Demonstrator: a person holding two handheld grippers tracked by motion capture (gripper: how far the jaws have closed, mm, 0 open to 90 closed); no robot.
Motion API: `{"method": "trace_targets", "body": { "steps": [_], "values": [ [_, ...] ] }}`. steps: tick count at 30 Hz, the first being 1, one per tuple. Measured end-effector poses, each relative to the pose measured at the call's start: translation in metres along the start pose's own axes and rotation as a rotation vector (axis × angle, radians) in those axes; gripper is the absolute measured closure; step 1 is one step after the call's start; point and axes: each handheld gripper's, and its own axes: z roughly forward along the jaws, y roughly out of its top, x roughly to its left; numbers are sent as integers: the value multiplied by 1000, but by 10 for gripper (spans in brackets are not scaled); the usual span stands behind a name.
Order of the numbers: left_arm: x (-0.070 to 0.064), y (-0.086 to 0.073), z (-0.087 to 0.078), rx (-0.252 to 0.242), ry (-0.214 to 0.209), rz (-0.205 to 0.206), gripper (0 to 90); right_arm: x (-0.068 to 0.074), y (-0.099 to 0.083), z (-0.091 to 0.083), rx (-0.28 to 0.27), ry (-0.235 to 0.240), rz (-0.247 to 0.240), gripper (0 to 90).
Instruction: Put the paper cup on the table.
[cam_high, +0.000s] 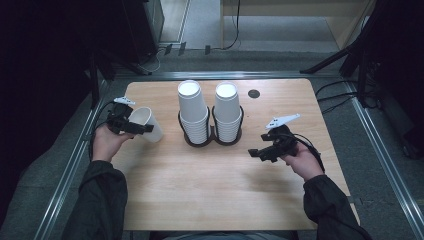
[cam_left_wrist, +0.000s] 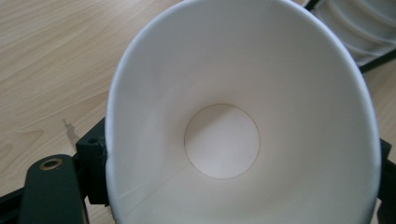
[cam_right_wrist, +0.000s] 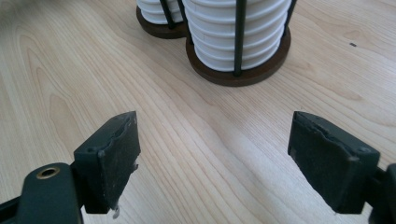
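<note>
A single white paper cup (cam_high: 147, 124) lies tilted in my left gripper (cam_high: 134, 126), which is shut on it at the table's left side. In the left gripper view the cup (cam_left_wrist: 243, 116) faces me mouth first and its round bottom shows inside. Two stacks of white cups, the left stack (cam_high: 193, 111) and the right stack (cam_high: 227, 110), stand upside down in a dark twin-ring holder (cam_high: 212, 138) at the table's middle. My right gripper (cam_high: 260, 153) hovers open to the right of the holder, low over the wood. Its jaws stand wide apart with the holder (cam_right_wrist: 238, 77) ahead.
The wooden table (cam_high: 220, 185) has a small dark round hole (cam_high: 254, 93) near its far edge, right of the stacks. Metal rails run along both sides of the table. Bare wood lies in front of the holder, between the person's two sleeves.
</note>
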Motion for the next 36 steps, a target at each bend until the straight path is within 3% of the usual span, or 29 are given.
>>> {"method": "trace_targets", "body": {
  "steps": [12, 14, 23, 31, 36],
  "values": [
    [12, 6, 15, 26, 91, -31, 143, -7, -12, -13, -26, -18, 39, 170],
    [13, 5, 19, 42, 95, -26, 137, -7, -12, -14, -28, -19, 39, 170],
    [12, 5, 22, 30, 97, -3, 104, -5, -11, -10, -17, -11, 32, 170],
    [13, 2, 22, 26, 79, -12, 86, -3, -9, -8, -18, -11, 35, 170],
    [12, 1, 28, 68, 68, -1, 36, -2, -7, -5, -18, -5, 28, 170]
  ]
}}
